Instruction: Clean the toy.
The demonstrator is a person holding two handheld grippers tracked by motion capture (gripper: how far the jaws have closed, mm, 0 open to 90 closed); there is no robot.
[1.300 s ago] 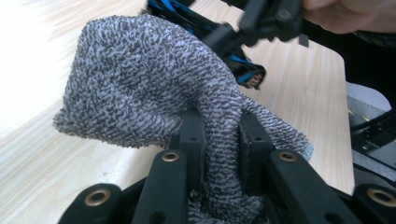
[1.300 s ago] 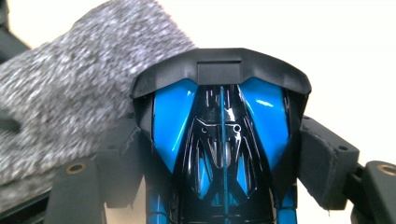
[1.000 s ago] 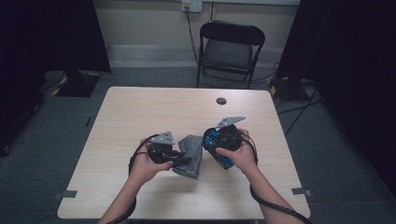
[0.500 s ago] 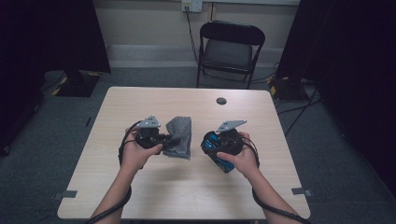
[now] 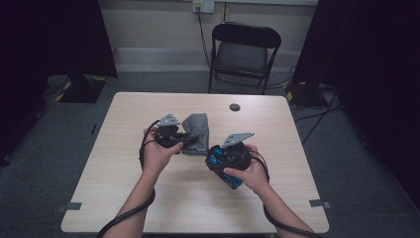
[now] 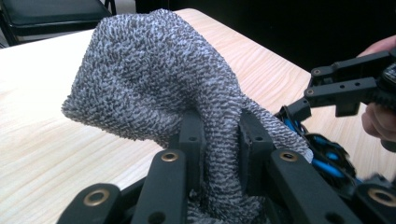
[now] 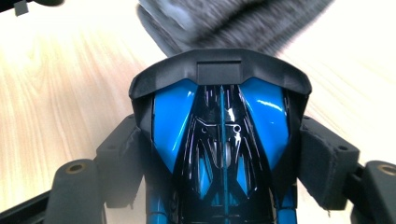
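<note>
Presently, a grey cloth (image 6: 154, 84) is being pinched by the left gripper (image 5: 185, 140) beside a blue toy car (image 7: 219, 135), which is being clamped by the right gripper (image 5: 218, 159), seemingly for wiping.

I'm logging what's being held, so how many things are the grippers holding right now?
2: the grey knitted cloth pinched in the left gripper, and the blue and black toy car clamped in the right gripper.

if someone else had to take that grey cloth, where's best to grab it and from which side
Probably the free bunched end of the grey cloth, approached from the far side of the table. The left gripper is shut on its near end, and the right gripper, holding the blue and black toy car, sits beside it.
</note>
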